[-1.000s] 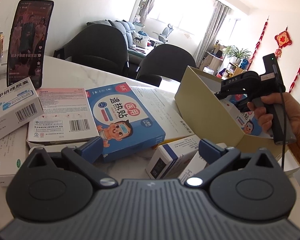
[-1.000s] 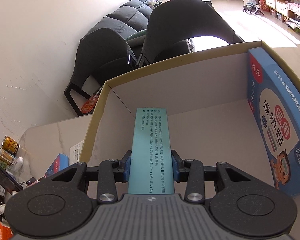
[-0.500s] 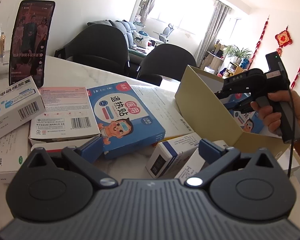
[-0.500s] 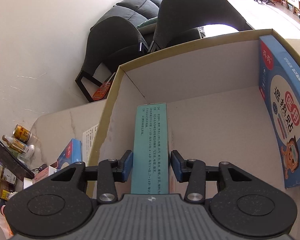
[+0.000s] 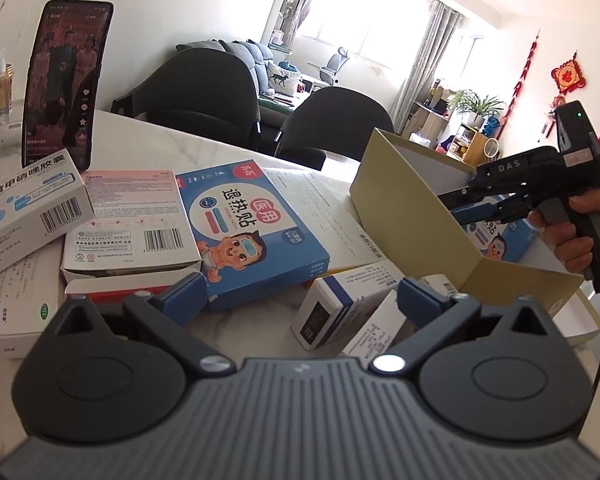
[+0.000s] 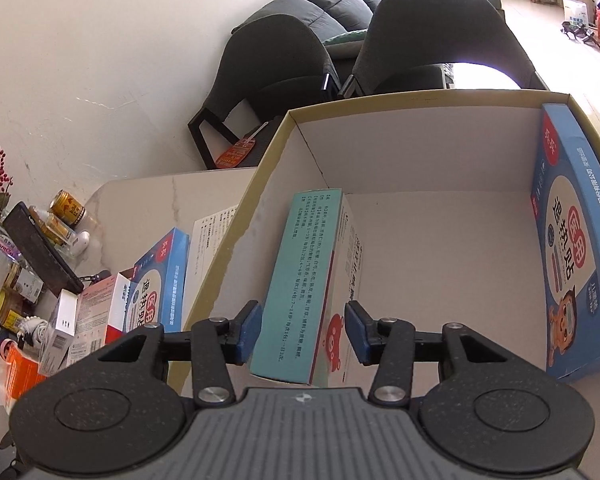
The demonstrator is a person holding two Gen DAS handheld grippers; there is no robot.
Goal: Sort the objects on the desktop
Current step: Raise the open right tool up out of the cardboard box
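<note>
Teal carton (image 6: 300,280) shown standing on edge inside the box (image 6: 228,240); right hand-held gripper (image 6: 304,330) jaws opening, pads clear. Judged light, stiff, crushable: best taken across its broad faces.

Right gripper (image 6: 304,330): jaws clamped on the teal-topped box (image 6: 300,280) 1 s ago, now opening, blue pads clear of both its sides. Box has tipped toward 1 o'clock, white side face with red cartoon now showing, inside the cardboard box (image 6: 228,240). Gripper has lifted and rolled, seen from the left wrist.
</note>
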